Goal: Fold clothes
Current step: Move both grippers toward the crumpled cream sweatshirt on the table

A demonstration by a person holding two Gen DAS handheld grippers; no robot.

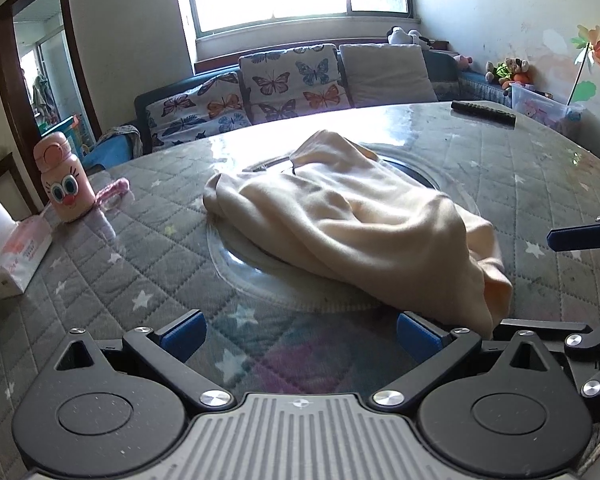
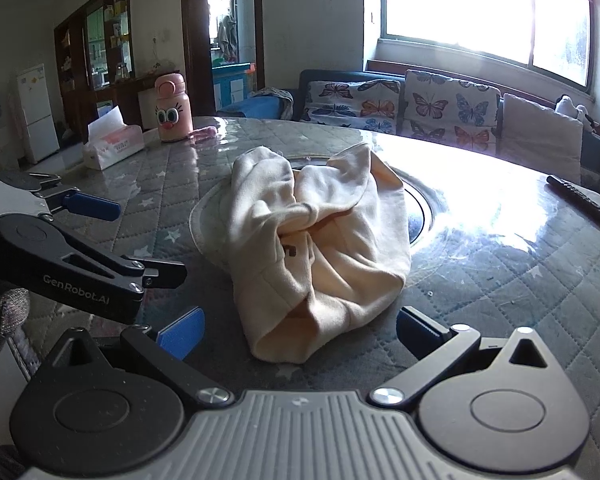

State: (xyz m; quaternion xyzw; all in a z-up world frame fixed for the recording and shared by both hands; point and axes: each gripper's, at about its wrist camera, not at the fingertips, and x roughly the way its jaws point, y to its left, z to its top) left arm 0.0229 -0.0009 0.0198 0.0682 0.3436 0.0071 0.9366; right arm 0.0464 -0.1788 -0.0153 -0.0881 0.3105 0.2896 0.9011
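Observation:
A cream garment [image 1: 364, 220] lies crumpled in a heap on the glass turntable [image 1: 228, 256] in the middle of the round table; in the right wrist view the same garment [image 2: 316, 248] shows a small dark mark on its front. My left gripper [image 1: 300, 334] stands open just short of the heap, its right blue pad beside the garment's near corner, nothing between the pads. My right gripper [image 2: 300, 332] is open too, with the garment's near end lying between its wide-apart blue pads, untouched. The left gripper [image 2: 96, 240] also shows at the left of the right wrist view.
The table [image 1: 100, 272] wears a grey quilted star cover under glass. A pink cartoon bottle [image 1: 62, 176] and a tissue pack [image 1: 14, 256] stand at the left, a black remote [image 1: 484, 112] at the far right edge. A butterfly-cushion sofa [image 1: 260, 88] runs behind.

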